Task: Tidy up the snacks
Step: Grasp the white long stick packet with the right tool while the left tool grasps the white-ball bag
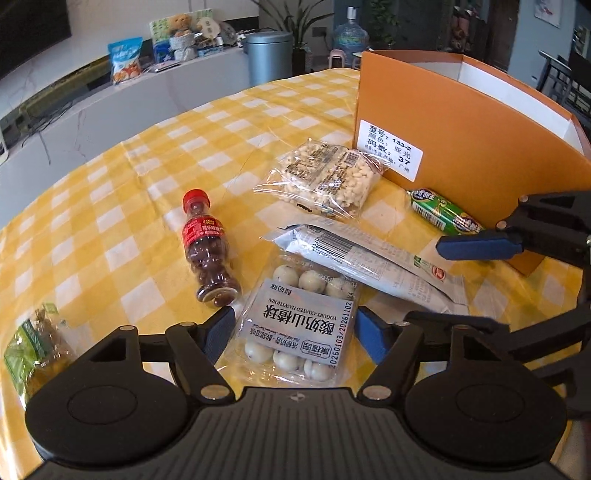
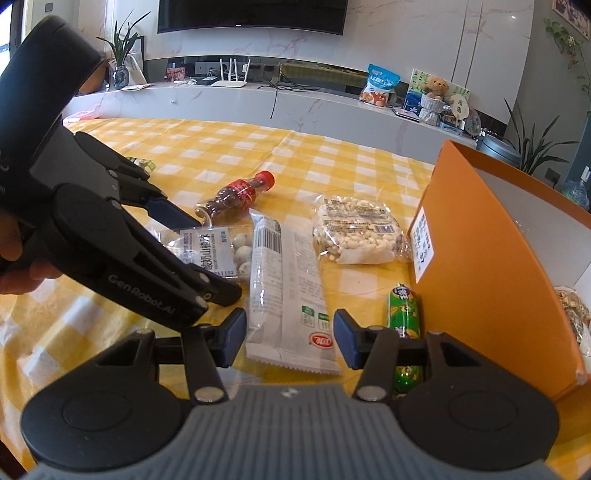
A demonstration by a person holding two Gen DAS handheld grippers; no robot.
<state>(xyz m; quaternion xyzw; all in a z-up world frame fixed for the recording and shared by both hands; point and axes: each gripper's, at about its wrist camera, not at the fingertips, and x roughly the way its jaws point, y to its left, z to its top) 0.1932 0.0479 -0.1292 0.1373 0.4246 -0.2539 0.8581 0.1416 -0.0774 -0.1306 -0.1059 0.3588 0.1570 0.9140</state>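
Snacks: five packs [image 1: 295, 325], one bottle [image 1: 207, 251], one orange box [image 1: 461, 133], both tools [image 1: 295, 332] [image 2: 290, 334] wide.

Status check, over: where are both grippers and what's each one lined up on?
Left gripper open, straddling hawthorn ball pack. Right gripper open over long white wrapper. Orange box beside, unobstructed.

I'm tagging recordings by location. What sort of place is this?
Most likely a home living or dining room: a wall-mounted TV above a long marble-look console, potted plants, and a table with a yellow checked tablecloth.
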